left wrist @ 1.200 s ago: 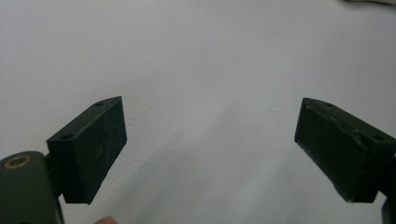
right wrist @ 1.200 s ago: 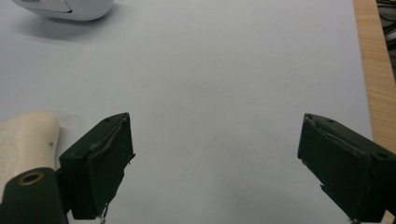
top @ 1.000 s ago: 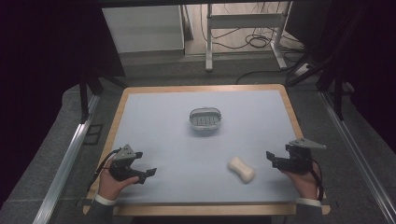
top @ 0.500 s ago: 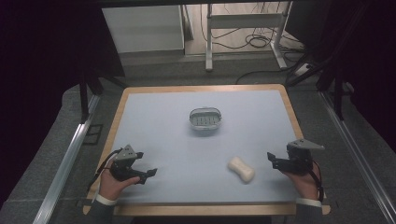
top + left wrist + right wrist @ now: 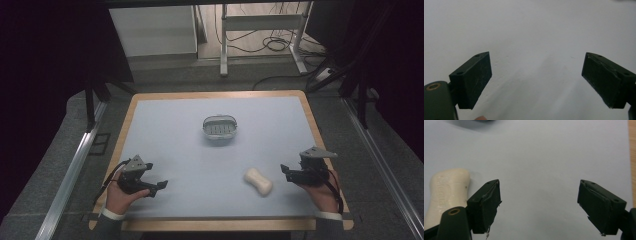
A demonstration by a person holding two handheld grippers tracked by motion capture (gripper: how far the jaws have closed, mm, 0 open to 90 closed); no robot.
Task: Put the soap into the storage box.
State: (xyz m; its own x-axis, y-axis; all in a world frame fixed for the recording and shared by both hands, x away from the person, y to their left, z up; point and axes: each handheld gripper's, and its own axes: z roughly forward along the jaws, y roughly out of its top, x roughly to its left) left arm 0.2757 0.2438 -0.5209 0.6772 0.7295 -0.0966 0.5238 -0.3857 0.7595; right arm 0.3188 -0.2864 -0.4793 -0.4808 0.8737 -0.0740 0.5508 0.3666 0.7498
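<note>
A cream, waisted bar of soap (image 5: 258, 181) lies on the pale blue table top (image 5: 215, 165), right of centre and near the front. A grey oval soap dish (image 5: 220, 127) stands in the middle. My right gripper (image 5: 285, 171) is held just right of the soap and pointing towards it. It is open, its jaws have just been closing a little, and nothing is between them. In the right gripper view the soap (image 5: 446, 190) lies left of and outside the right gripper (image 5: 539, 202). My left gripper (image 5: 159, 187) rests open at the front left, with bare table between its jaws in the left gripper view (image 5: 536, 77).
A wooden rim (image 5: 220, 224) borders the table. Beyond its far edge are a white panel (image 5: 152, 30), metal frame legs (image 5: 223, 45) and cables on the floor. Dark rails run along both sides.
The right gripper has edged slightly left, towards the soap. The left gripper, the soap and the dish have not moved.
</note>
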